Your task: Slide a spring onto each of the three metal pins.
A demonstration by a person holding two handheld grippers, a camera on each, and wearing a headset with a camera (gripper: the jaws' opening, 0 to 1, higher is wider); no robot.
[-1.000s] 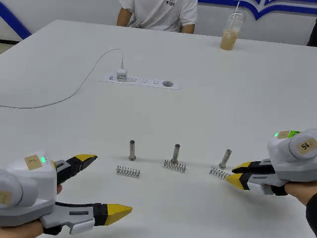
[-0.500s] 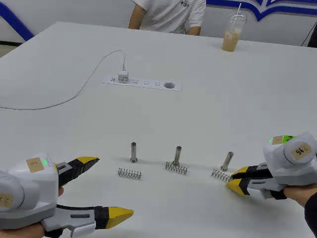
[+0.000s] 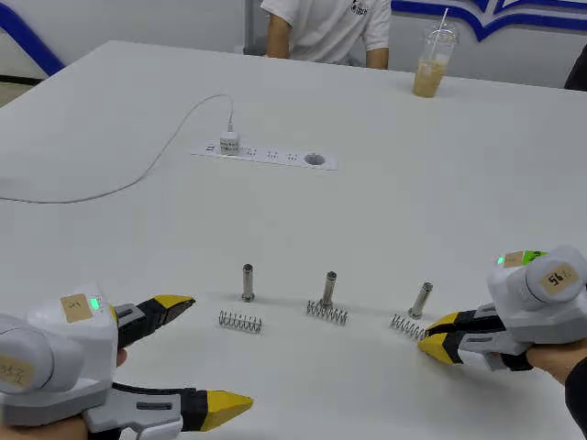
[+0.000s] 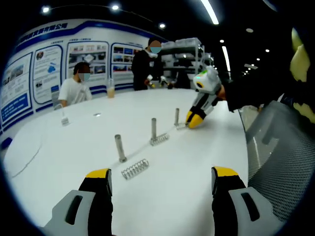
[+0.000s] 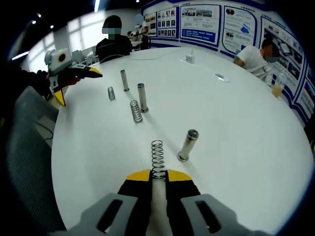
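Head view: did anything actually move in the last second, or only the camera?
Almost nothing moved; mainly the view shifted. The right gripper stays at the end of the rightmost coiled metal spring, the left gripper stays open over the white table. The middle spring and left spring still lie beside the upright metal pins. Nothing was grasped or released.

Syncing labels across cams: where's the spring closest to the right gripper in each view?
Head view: the right spring lies lower right, at the right gripper tips.
Left gripper view: the right spring is right of centre, far off, by that gripper's yellow tips.
Right gripper view: the right spring is bottom centre, running up from the jaws.
Shared landmark: the pin standing just beside it.
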